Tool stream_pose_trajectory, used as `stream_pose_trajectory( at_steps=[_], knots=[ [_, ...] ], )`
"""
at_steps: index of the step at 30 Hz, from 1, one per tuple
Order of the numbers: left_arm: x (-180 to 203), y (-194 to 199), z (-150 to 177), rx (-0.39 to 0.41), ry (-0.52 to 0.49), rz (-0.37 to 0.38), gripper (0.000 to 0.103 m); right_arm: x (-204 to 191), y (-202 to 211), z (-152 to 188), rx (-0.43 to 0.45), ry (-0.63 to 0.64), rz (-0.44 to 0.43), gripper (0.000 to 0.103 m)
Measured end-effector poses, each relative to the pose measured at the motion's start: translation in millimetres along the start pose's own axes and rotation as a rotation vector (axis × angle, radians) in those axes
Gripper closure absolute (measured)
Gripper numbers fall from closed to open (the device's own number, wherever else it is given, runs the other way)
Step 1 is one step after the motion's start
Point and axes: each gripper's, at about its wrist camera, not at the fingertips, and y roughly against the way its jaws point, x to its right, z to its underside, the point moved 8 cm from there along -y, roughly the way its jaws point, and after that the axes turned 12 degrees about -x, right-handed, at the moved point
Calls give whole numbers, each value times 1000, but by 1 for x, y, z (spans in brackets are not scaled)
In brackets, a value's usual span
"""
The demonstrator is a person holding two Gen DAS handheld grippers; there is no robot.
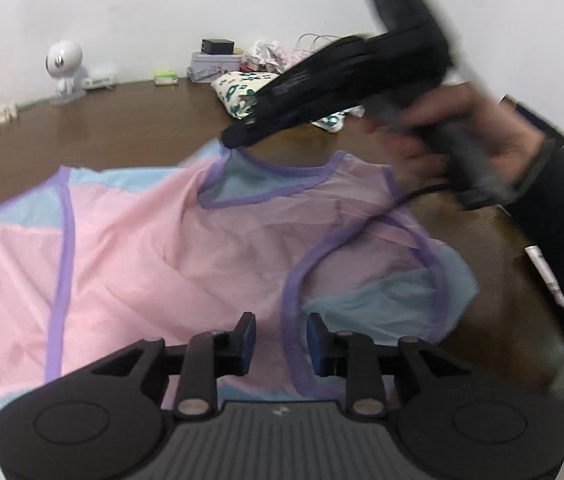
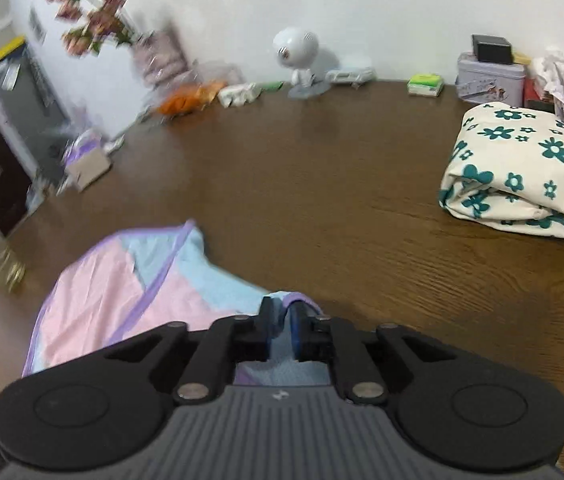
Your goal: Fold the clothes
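My right gripper [image 2: 282,330] pinches the pink-and-blue vest's [image 1: 154,256] shoulder at lower centre mid-fold, while my left gripper [image 1: 281,344] gapes empty and next needs the purple hem [image 1: 292,320].

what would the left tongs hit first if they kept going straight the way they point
Most likely the pink and blue garment: the left tongs point down at it, its purple-trimmed edge showing between the open jaws. Depth is unclear, but nothing else shows in that line.
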Motion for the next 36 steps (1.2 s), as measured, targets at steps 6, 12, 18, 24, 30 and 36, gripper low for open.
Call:
stream_pose_trajectory(
  at_steps=[6,12,18,24,30,36],
  knots=[
    [19,-24,-24,-2,-86,-68,78,-12,27,23,-29,113,-84,44],
    [6,-13,-22,38,-36,9,101,-22,31,83,-121,358,-5,44],
    [-4,15,-18,79,23,115,101,-22,37,126,-162,447,156,96],
    [-6,14,-5,37,-18,83,101,-43,64,153,-146,495,166,101],
    [-10,16,8,9,-43,83,88,-66,75,183,-189,566,136,72],
    [-25,33,20,21,-22,40,76,-66,92,126,15,428,78,49]
  ],
)
